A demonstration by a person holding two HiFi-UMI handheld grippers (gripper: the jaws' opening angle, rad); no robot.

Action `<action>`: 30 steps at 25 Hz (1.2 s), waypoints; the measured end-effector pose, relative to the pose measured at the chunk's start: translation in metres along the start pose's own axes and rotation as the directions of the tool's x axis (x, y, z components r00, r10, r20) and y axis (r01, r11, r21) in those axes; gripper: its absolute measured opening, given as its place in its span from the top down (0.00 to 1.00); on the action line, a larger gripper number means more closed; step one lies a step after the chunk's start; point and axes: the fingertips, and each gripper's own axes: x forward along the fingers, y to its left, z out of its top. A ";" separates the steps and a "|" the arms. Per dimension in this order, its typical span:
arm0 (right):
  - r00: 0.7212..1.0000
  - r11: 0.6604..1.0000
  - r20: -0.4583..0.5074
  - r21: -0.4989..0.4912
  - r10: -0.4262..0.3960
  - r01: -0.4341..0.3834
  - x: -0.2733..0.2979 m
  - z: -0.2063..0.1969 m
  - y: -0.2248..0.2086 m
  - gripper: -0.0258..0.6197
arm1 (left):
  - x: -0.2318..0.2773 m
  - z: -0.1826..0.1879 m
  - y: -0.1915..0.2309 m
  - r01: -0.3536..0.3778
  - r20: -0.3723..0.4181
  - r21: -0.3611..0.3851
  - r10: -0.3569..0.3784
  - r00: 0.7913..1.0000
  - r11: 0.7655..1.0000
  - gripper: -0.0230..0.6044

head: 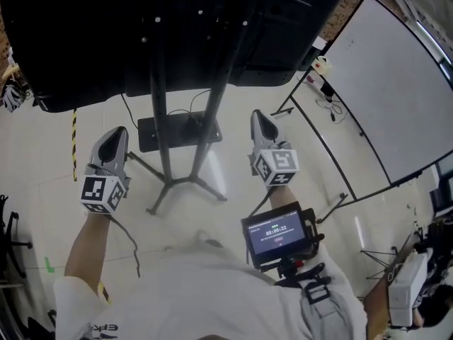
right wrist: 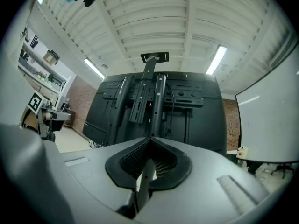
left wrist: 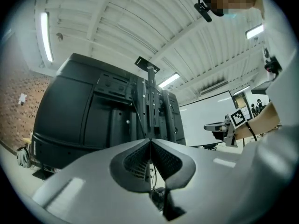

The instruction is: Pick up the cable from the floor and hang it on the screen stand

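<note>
Cable (head: 187, 112) apart from left claw (head: 117, 133)

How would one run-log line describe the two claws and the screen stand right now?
left claw: shut, empty | right claw: shut, empty | screen stand: ahead, between the claws | status: nothing picked up yet

To your right a large whiteboard (head: 396, 91) stands on a black frame, with a small white container (head: 322, 66) near its far end. The pale floor (head: 42, 190) carries a yellow-and-black striped strip (head: 73, 144) on your left and a green tape mark (head: 49, 265) nearer you. A small monitor (head: 277, 234) with a lit display sits at your chest. You have a brick wall (left wrist: 18, 111) at the room's edge, a strip light (left wrist: 45, 36) on the ribbed ceiling, and shelves (right wrist: 39, 71) along one side.
</note>
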 end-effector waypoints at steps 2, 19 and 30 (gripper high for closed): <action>0.999 0.999 -0.034 0.041 0.001 0.000 -0.023 -0.021 0.014 0.94 | -0.014 -0.026 -0.014 0.022 -0.044 -0.025 -0.023 0.999 0.999 0.95; 0.956 0.946 -0.119 0.220 0.267 -0.237 -0.167 -0.092 0.089 0.94 | -0.106 -0.111 -0.157 -0.021 -0.229 -0.002 0.020 0.973 1.000 0.96; 0.943 0.927 -0.126 0.261 0.309 -0.269 -0.284 -0.117 0.045 0.94 | -0.172 -0.126 -0.286 -0.226 -0.260 -0.037 0.209 0.943 0.973 0.96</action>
